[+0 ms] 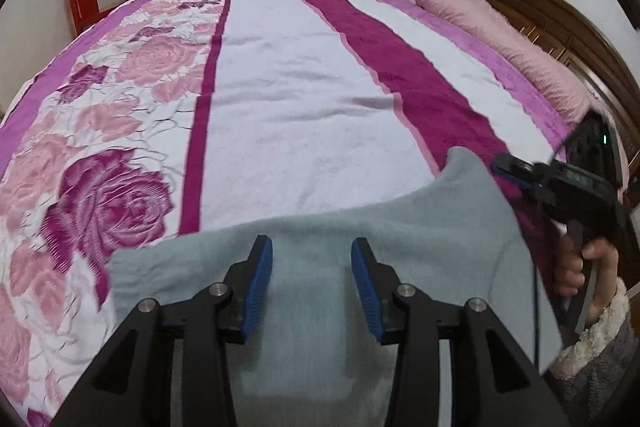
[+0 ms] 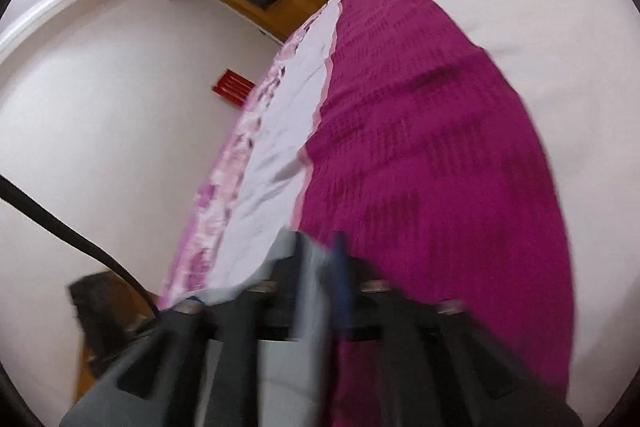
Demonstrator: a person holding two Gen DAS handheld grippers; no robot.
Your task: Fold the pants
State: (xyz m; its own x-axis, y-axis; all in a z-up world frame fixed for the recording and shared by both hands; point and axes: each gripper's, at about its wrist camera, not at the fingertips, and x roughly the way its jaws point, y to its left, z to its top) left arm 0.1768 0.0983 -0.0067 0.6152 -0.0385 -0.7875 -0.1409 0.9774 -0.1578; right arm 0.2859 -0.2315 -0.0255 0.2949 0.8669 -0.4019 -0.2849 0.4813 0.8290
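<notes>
I hold my left gripper [image 1: 312,247] over the near part of the pale grey-green fleece pants [image 1: 360,227], which lie flat on the bed's purple, white and rose-patterned plush blanket [image 1: 288,79]. Its blue-padded jaws stand partly apart, above the cloth and gripping nothing. The garment's long axis runs across my view, from a blunt end on the left to a raised corner on the right. My right gripper [image 1: 504,167], held in my right hand [image 1: 580,267], sits just beside that raised corner, so it is the nearer one to that end. Its own view is blurred: I see grey cloth between the jaws, which look parted, but I cannot tell whether the pads press on it. I judge the next fold will carry that right corner leftward across the cloth.
</notes>
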